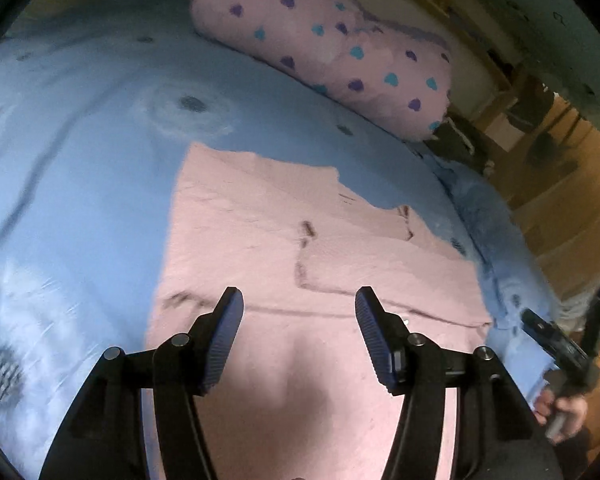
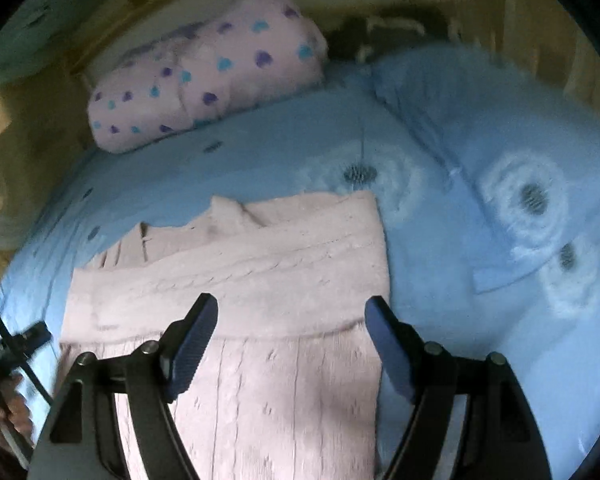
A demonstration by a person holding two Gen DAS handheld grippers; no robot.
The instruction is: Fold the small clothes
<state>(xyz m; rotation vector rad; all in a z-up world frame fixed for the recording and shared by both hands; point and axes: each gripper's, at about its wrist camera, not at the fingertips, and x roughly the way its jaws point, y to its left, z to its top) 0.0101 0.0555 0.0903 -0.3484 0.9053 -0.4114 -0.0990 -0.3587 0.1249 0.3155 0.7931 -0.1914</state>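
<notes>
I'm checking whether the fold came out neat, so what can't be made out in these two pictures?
- Pink cable-knit sweater: its near hem is cut off by the bottom edge and the gripper bodies in both views.
- Sweater's knit detail: motion-blurred in the left wrist view.
- Dark clutter beyond the pink heart-print pillow: too blurred to identify.

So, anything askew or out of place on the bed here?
Only mildly. The pink knit garment lies folded on the blue sheet, but its far edge is stepped and uneven, with a bit sticking out at one corner. Both tools, left and right, are open and empty.
</notes>
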